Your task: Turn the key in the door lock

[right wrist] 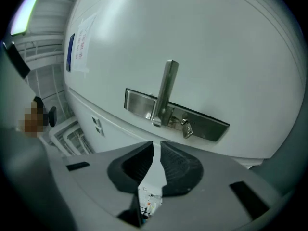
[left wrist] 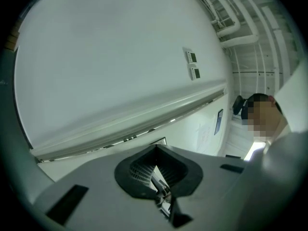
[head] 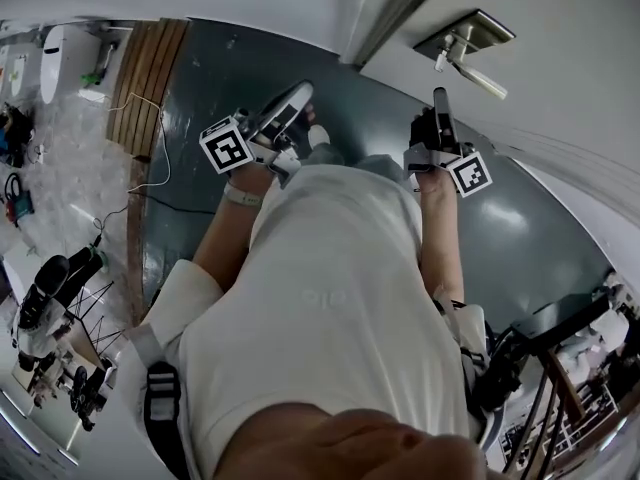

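Two hand-held grippers, one key. The right hand-held gripper (right wrist: 156, 147) has its ribbed black pads (right wrist: 180, 165) drawn together to a thin slit, with nothing between them. The left hand-held gripper (left wrist: 154, 149) is likewise closed and empty, facing a plain white wall (left wrist: 106, 57). On the smooth white door (right wrist: 226, 47), one oblong brushed-metal lock plate (right wrist: 137, 102) carries one straight lever handle (right wrist: 167, 85). The small silvery key (right wrist: 186, 129) sits in the plate at 1 o'clock from the right jaw tips, with open air between.
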Tool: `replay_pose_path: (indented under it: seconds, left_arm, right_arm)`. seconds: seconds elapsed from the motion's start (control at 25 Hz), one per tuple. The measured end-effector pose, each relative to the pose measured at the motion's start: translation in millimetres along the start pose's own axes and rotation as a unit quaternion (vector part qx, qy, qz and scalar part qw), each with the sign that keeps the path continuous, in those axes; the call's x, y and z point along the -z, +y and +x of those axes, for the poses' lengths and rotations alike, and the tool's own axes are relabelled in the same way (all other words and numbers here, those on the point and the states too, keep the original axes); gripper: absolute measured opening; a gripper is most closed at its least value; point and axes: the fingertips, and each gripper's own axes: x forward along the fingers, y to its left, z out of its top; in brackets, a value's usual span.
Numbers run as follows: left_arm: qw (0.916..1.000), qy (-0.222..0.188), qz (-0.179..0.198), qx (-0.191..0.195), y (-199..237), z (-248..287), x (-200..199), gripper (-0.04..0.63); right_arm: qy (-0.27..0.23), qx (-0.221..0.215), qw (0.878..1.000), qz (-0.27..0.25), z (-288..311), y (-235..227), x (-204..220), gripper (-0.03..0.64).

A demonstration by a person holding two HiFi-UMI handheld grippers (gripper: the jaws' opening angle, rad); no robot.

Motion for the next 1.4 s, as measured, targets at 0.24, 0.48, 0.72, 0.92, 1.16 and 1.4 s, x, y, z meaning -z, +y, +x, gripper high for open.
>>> replay_pose_path:
  seconds: [0.24, 0.48, 0.72, 0.92, 1.16, 1.4]
  left_arm:
    - [0.9999, 0.0, -0.007, -0.008, 11.7, -3.2, 2.1, 0.006]
    - [0.9991, -0.011, -0.032, -0.023, 15.2, -6.2, 5.5, 0.006]
    - [0.999, -0.015, -0.025, -0.033, 9.6, -3.5, 3.5, 0.006]
    - [0.9987, -0.024, -0.023, -0.04, 8.6, -3.5, 4.7, 0.006]
    - [0.9969, -0.045, -0.046, -0.044, 10.8, -12.0, 7.5, 0.006]
    - [0.9958, -0.063, -0.049, -0.045, 14.7, -20.6, 3.0, 0.006]
  right_arm:
    - [-0.036, 0.001, 0.994, 0.105, 2.9, -26.0, 0.5, 0.037]
    - [-0.048, -0.006, 0.982, 0.181, 15.6, -41.6, -1.3, 0.069]
    - [0.057, 0.063, 0.994, -0.068, 22.0, -45.5, 1.9, 0.075]
    - [0.131, 0.129, 0.892, -0.413, 23.7, -46.0, -0.3, 0.075]
    - [0.191, 0.173, 0.707, -0.659, 33.6, -49.5, 6.5, 0.077]
    - [0.209, 0.205, 0.544, -0.787, 44.6, -57.1, 5.9, 0.078]
